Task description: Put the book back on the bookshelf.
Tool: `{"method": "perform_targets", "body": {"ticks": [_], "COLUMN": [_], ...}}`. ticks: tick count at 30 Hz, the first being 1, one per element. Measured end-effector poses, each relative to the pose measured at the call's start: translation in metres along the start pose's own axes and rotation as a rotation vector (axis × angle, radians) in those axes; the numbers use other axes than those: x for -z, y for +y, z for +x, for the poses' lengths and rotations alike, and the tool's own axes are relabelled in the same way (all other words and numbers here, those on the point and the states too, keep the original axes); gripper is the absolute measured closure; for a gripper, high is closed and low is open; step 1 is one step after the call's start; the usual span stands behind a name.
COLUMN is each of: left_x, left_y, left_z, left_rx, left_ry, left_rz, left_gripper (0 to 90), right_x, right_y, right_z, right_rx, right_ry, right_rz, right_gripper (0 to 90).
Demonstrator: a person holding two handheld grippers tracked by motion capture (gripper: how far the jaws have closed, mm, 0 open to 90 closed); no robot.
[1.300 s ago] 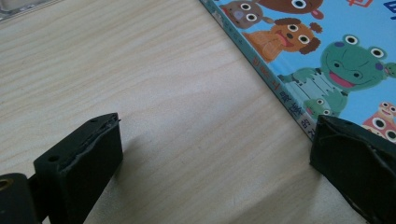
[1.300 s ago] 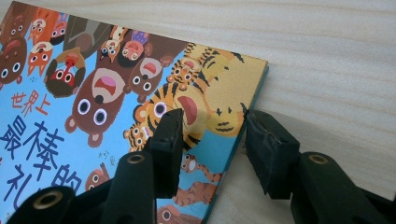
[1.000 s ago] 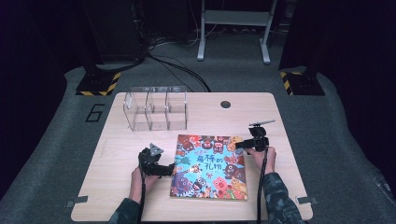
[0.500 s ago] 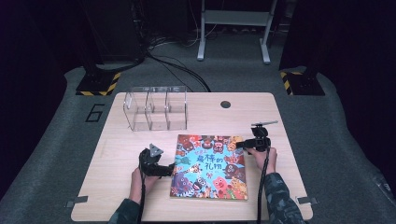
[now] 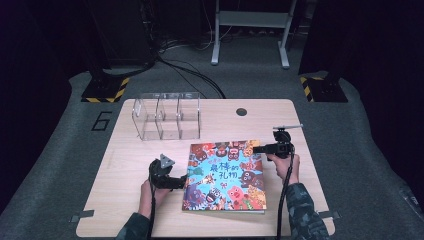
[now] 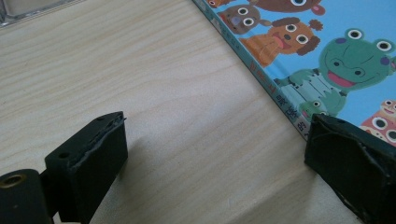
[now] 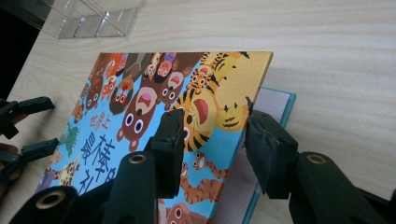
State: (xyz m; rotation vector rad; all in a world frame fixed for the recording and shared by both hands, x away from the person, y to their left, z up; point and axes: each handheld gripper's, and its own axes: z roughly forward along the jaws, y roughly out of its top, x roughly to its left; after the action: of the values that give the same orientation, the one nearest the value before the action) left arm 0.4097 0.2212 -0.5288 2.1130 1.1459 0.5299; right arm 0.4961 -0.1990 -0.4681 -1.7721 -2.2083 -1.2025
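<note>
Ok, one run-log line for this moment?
right gripper: jaws around lifted picture book cover | left gripper: open beside book spine | organiser: untouched

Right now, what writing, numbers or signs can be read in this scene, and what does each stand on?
"6": pale numeral on the grey floor mat, left of the table.
"棒" and "孔": large characters on the picture book cover; the full title is too blurred to read whole.
Spine print along the book's edge, in the left gripper view: too small to read.
Yellow and black hazard stripes on the floor stand base: a sign, no words.
</note>
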Motion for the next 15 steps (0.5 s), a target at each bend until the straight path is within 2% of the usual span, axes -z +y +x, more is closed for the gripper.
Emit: {"method": "perform_targets", "body": {"ticks": [8, 15], "left_x": [0.000, 0.000], "left_y": [0.000, 0.000], "left_z": [0.000, 0.000], "left_rx": [0.001, -0.001], "left_ry": [-0.006, -0.006], "left_rz": [-0.004, -0.003], "left_gripper": [5.7, 6.0], "right_x": [0.009, 0.016], "right_y": [0.008, 0.014], "right_z": [0.009, 0.017], "right_rx": [0.007, 0.032], "right_ry": [0.020, 0.040], "right_rz": [-0.006, 0.005], "right_gripper": [55.9, 52.6]}}
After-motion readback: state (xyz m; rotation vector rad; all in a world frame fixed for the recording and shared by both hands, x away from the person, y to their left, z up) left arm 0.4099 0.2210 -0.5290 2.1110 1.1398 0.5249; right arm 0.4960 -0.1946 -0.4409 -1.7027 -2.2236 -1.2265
